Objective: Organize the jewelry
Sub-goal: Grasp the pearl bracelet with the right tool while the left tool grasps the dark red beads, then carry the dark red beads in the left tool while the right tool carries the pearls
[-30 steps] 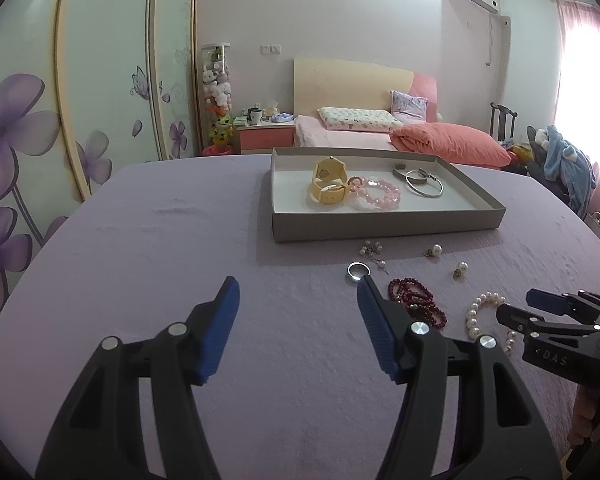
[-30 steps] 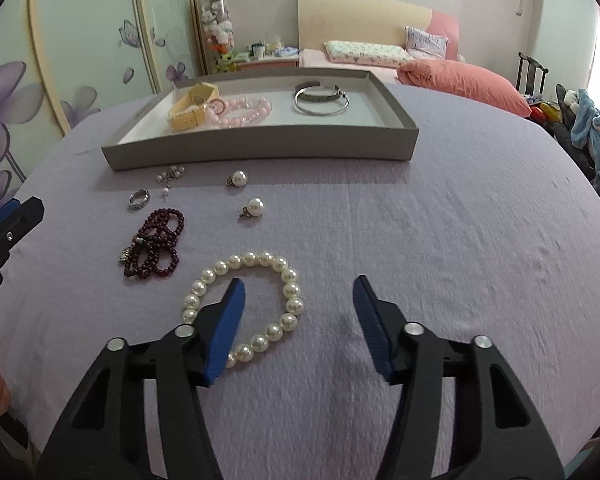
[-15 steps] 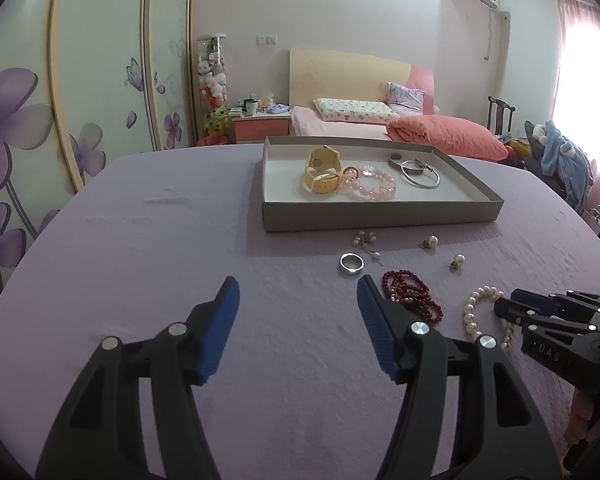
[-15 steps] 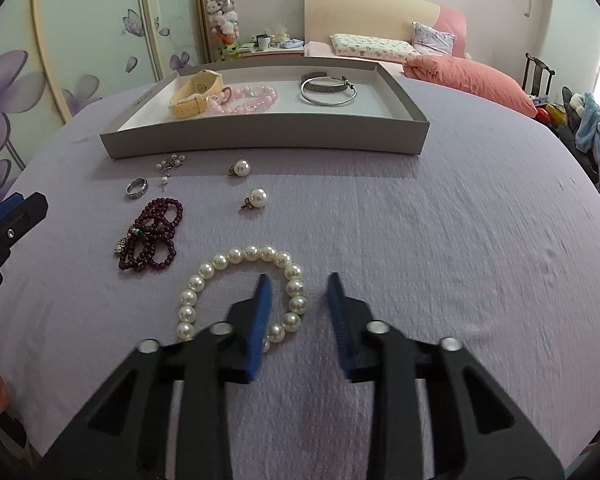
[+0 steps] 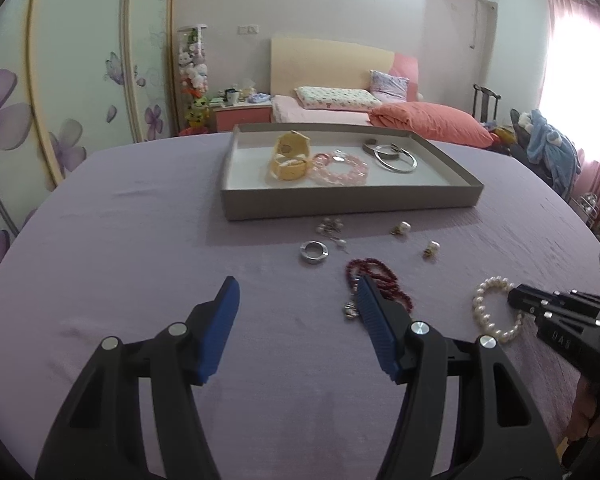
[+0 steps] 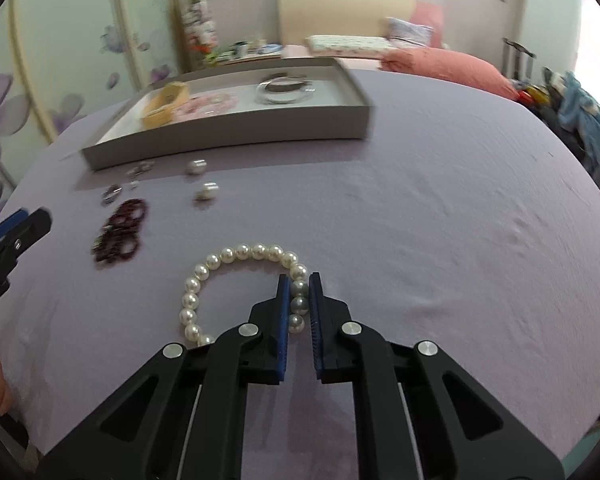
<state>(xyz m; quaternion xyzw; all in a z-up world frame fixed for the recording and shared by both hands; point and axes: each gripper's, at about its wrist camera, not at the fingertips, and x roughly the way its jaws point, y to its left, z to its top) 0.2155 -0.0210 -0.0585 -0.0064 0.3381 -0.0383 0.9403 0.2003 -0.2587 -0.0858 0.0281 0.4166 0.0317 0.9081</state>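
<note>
A white pearl bracelet lies on the purple table; it also shows in the left wrist view. My right gripper is shut on its right side, with pearls between the blue pads. My left gripper is open and empty above the cloth, just left of a dark red bead bracelet. A grey tray at the back holds a yellow watch, a pink bead bracelet and silver bangles.
A silver ring, a small charm cluster and two pearl earrings lie loose in front of the tray. A bed, a chair and wardrobe doors stand behind the table.
My right gripper has closed from wide open onto the pearl bracelet's right side and tilted. My left gripper stayed open and drew back a little.
</note>
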